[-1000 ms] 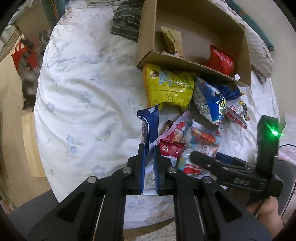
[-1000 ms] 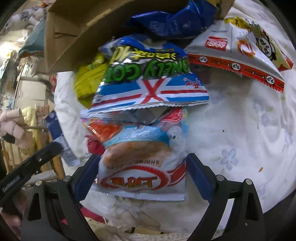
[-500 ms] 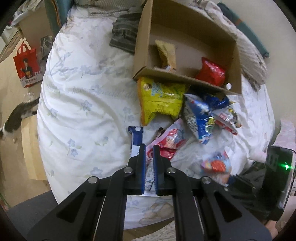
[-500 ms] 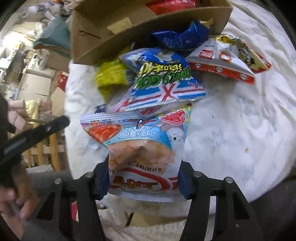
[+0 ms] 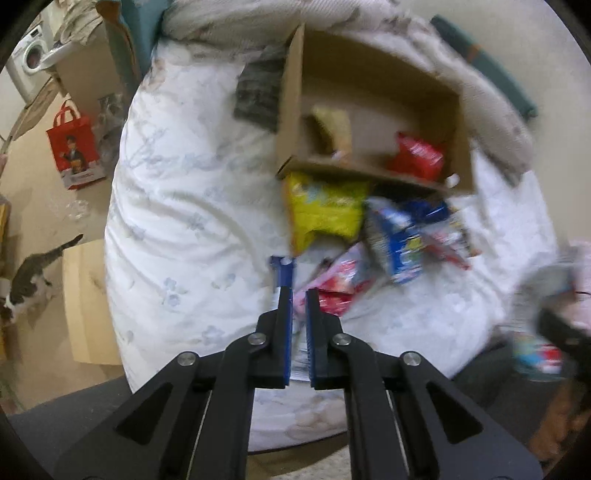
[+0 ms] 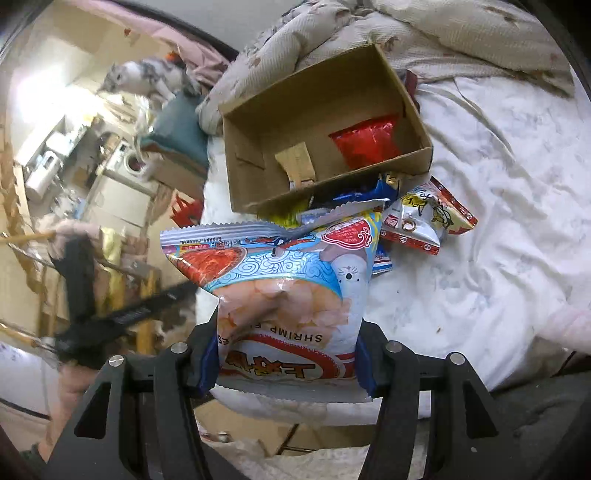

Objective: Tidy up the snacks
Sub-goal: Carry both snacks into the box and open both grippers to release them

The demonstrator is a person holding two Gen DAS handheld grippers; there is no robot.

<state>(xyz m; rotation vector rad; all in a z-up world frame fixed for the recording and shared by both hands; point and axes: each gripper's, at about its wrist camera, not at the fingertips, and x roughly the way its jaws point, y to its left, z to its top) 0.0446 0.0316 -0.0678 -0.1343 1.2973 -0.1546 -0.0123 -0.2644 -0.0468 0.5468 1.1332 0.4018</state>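
My left gripper (image 5: 299, 295) is shut on a thin blue snack packet (image 5: 281, 271) that sticks up between the fingers, above the bed's near edge. My right gripper (image 6: 286, 365) is shut on a shrimp chips bag (image 6: 284, 291) and holds it lifted above the bed. An open cardboard box (image 5: 295, 110) lies on the bed; it holds a red bag (image 6: 367, 142) and a tan packet (image 6: 297, 166). In front of it lies a pile of snacks: a yellow bag (image 5: 325, 210), a blue bag (image 5: 400, 236) and a red-white bag (image 5: 340, 280).
The white floral bedding (image 5: 177, 206) spreads left of the pile. A beige quilt (image 6: 443, 33) lies behind the box. A cat (image 5: 26, 280), a red tote bag (image 5: 74, 151) and a cardboard box (image 5: 86, 302) are on the floor at left.
My right gripper has lifted the shrimp chips bag up and back from the pile. My left gripper with the blue packet has also pulled back and higher; the view is blurred by motion.
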